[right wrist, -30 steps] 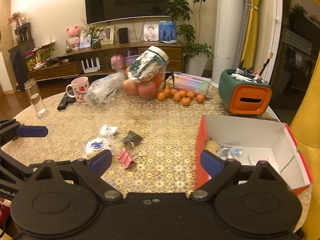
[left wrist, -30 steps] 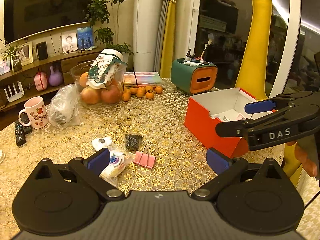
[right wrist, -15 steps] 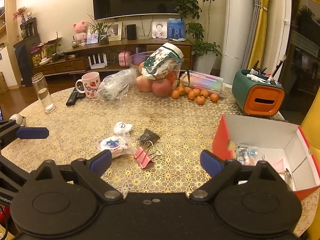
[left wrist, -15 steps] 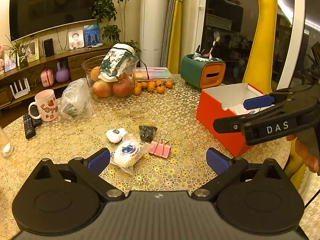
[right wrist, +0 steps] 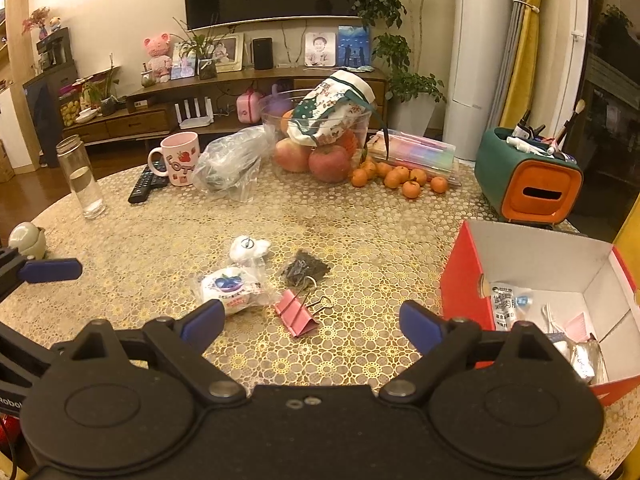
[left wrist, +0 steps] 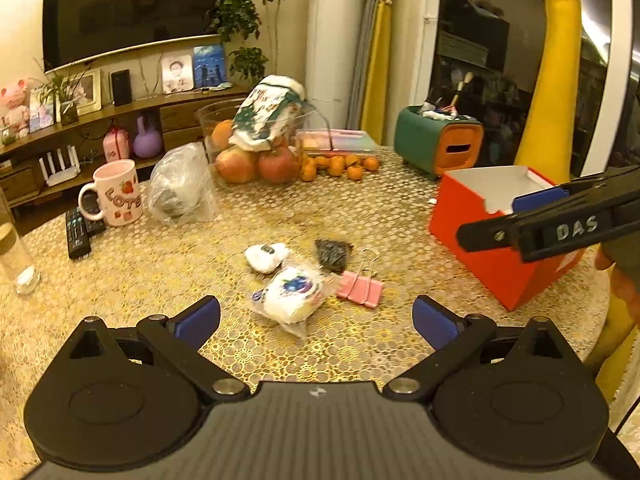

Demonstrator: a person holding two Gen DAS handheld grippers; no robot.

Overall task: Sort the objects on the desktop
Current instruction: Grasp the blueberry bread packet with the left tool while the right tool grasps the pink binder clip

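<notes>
Both grippers hovered over the table with jaws spread wide and nothing held. The left gripper pointed at the packet; the right gripper pointed at the clip.

Four loose items lay in a tight cluster mid-table: the packet, the clip, a dark sachet and a white charm. The red box stood well apart on the right and already held several items.

Probable faults:
- The packet touched or nearly touched the clip. Closing on one item would likely shift the other.
- The packet film looked slick and could slip from the pads.
- The clip's wire handles could snag a finger.
- Both grippers aimed at the same cluster, so simultaneous descent risked collision.
</notes>
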